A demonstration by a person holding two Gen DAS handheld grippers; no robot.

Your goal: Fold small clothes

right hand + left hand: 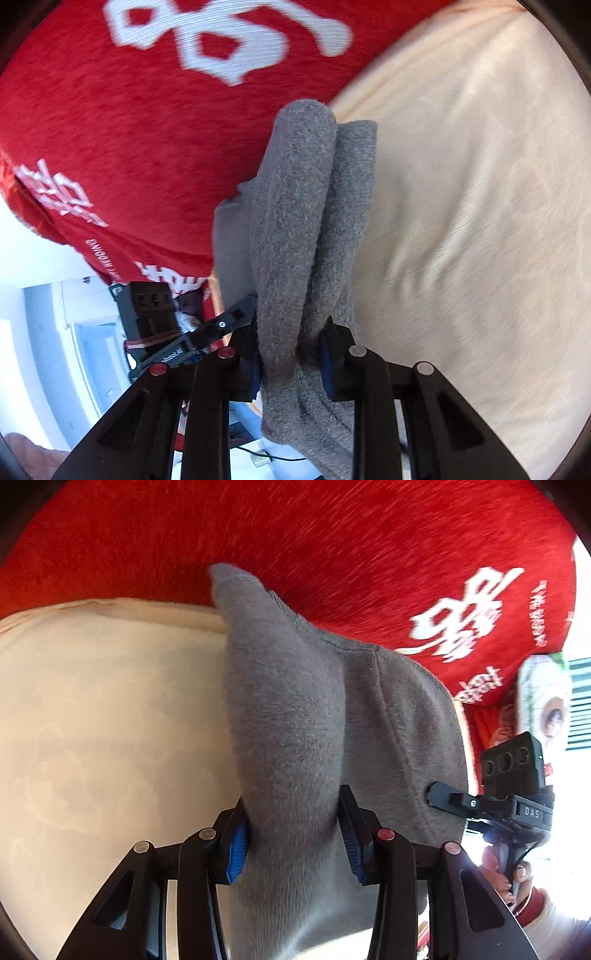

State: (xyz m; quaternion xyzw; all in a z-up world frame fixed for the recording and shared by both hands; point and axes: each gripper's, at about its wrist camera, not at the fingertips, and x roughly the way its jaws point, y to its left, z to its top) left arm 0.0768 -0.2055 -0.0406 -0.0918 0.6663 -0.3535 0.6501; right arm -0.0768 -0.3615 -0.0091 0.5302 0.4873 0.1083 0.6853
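Observation:
A small grey knit garment is held up between both grippers, above a cream cloth. My left gripper is shut on one end of it, the grey fabric bunched between the blue pads. My right gripper is shut on the other end of the grey garment, which stands up in a thick fold ahead of the fingers. In the left wrist view the right gripper shows at the right, touching the garment's edge. In the right wrist view the left gripper shows at the left.
A red cloth with white lettering fills the far side; it also fills the upper left of the right wrist view. The cream cloth lies at the right there. The person's hand holds the right gripper's handle. A bright window area is at lower left.

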